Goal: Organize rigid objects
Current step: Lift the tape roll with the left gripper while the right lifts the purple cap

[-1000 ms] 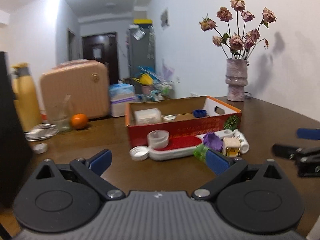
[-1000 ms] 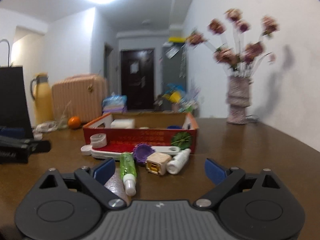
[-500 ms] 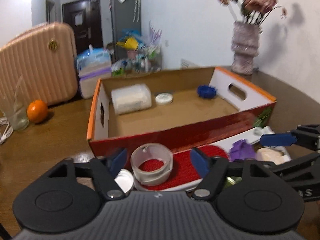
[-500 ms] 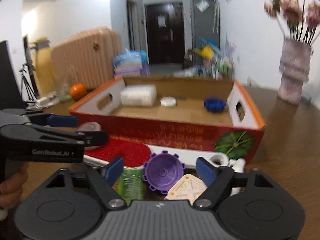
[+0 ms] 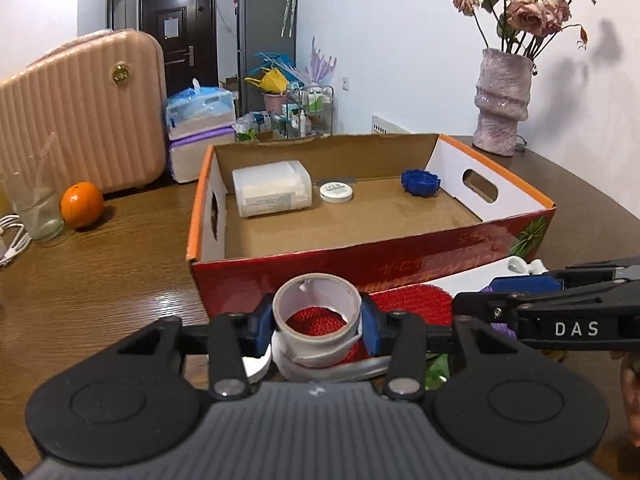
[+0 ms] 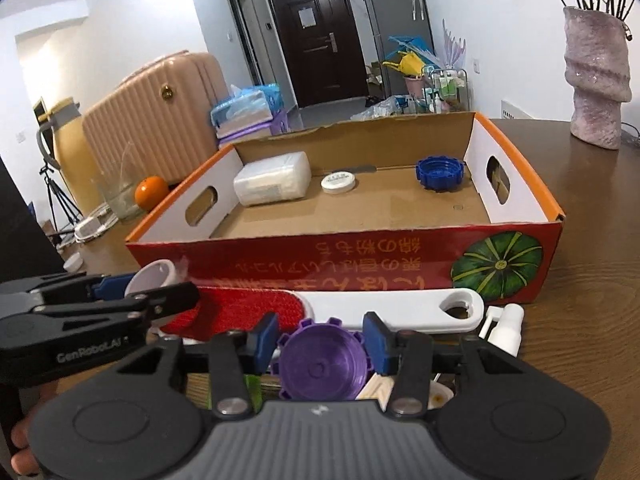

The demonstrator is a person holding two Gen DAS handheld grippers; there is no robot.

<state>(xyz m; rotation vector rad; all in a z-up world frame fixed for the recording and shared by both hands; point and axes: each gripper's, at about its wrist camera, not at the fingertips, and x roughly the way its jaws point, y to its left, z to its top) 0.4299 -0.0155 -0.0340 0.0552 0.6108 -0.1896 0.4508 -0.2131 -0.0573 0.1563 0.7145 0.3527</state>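
**Both grippers closed onto small round things in front of the box**

Left gripper (image 5: pixel 318 326): jaws just narrowed, blue pads pressed against both sides of a tape roll (image 5: pixel 316 316). Roll upright-open toward the camera, standing on the red head of a lint brush (image 6: pixel 240 312) that lies on the desk (image 5: pixel 100 280) just before the box (image 5: pixel 400 268). Gripper angled down toward the desk. Seen from the right wrist as a black body at the left edge, with fingers of a hand (image 6: pixel 24 456) curled beneath it.

Right gripper (image 6: pixel 320 340): jaws also just narrowed, pads at either side of a purple cap (image 6: pixel 322 364); left pad touching its toothed rim, right pad touching or a hair off, hard to tell. Cap open side up, beside the brush's white handle. Gripper tilted downward. From the left wrist, only its black side and one blue pad visible at the right.

Inside the box: a white case (image 5: pixel 272 194) at the back left, a small white lid (image 5: pixel 337 192) next to it, a blue cap (image 5: pixel 420 182) at the back right.

Half hidden under the right gripper: a green bottle, a beige block and a white spray bottle (image 6: pixel 506 328) by the handle's end. Behind, an orange (image 5: pixel 82 210) and a vase (image 5: pixel 502 104) on the desk.
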